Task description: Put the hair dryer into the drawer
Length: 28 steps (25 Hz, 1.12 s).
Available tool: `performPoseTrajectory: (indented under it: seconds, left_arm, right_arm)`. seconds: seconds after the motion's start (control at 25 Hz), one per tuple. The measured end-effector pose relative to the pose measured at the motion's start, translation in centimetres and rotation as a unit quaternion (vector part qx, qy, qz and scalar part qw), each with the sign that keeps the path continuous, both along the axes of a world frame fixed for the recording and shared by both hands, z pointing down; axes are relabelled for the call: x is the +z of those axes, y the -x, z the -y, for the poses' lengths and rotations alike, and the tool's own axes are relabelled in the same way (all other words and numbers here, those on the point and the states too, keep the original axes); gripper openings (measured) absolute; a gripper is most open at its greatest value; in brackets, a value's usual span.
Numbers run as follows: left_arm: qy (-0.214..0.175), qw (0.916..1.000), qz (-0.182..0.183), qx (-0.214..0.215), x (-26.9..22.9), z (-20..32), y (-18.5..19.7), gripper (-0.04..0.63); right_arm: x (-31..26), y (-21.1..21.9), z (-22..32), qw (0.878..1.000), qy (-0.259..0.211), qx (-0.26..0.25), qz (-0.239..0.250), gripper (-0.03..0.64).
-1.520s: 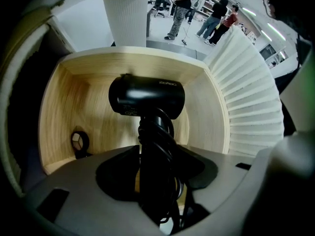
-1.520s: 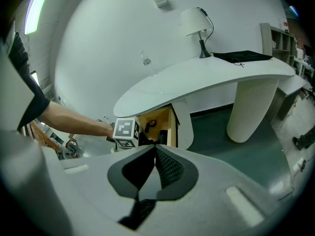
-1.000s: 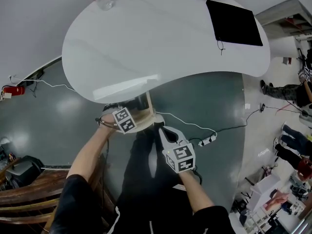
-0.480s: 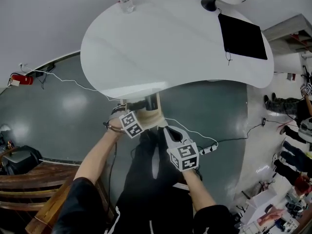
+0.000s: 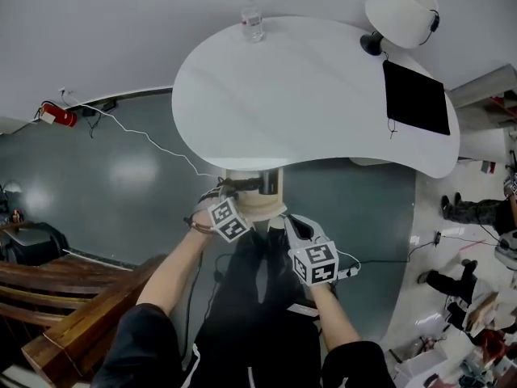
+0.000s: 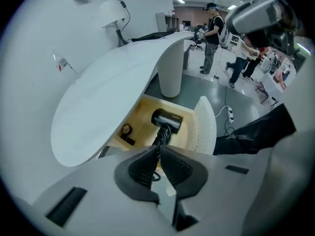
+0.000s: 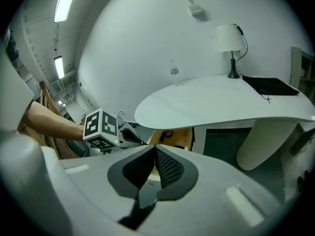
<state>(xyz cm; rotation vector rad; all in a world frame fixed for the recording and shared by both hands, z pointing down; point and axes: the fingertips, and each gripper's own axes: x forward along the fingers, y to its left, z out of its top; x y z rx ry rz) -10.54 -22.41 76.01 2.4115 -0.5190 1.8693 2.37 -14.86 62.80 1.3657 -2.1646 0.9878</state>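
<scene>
The black hair dryer [image 6: 167, 119] lies in the open wooden drawer [image 6: 137, 113] under the white table [image 6: 108, 87]. Its black cord [image 6: 161, 136] runs up from it into my left gripper [image 6: 158, 149]. The jaws have just been closing and now pinch that cord. In the head view the left gripper [image 5: 230, 194] hangs over the drawer [image 5: 260, 207], with the dryer [image 5: 257, 185] just beyond it. My right gripper [image 5: 288, 219] is beside the drawer's right front corner, jaws together and empty; its own view shows them [image 7: 153, 151] meeting.
A water bottle [image 5: 252, 16], a white lamp [image 5: 401, 10] and a black mat [image 5: 416, 97] sit on the table [image 5: 307, 95]. Small black items [image 6: 127, 132] lie in the drawer. A wooden bench [image 5: 65, 297] stands at the left; a white cable [image 5: 137, 132] and a power strip [image 5: 349, 270] lie on the floor.
The head view has swung, so the table now shows further right with the lamp in sight. Both grippers stay at the drawer; the left cube has rolled and sits closer to me.
</scene>
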Motion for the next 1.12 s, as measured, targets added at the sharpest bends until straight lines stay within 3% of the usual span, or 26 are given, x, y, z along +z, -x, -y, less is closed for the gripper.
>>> performPoseTrajectory:
  seconds: [0.16,0.4,1.12]
  left_arm:
    - [0.014,0.9988,-0.022,-0.041,-1.3,-0.8,0.8,0.023]
    - [0.005,0.9928,-0.067,-0.099,-4.8,-1.5,1.3,0.012]
    - [-0.039,0.9725,-0.155,-0.169,-13.6,-2.8,0.7,0.014]
  right_arm:
    - [-1.3,0.2,0.2,1.000,-0.015,-0.015,-0.010,0.005]
    - [-3.1,0.0,0.6,0.998,-0.040,-0.042,-0.031,0.005]
    - [-7.6,0.0,2.9,0.990,-0.100,-0.081,-0.063,0.003]
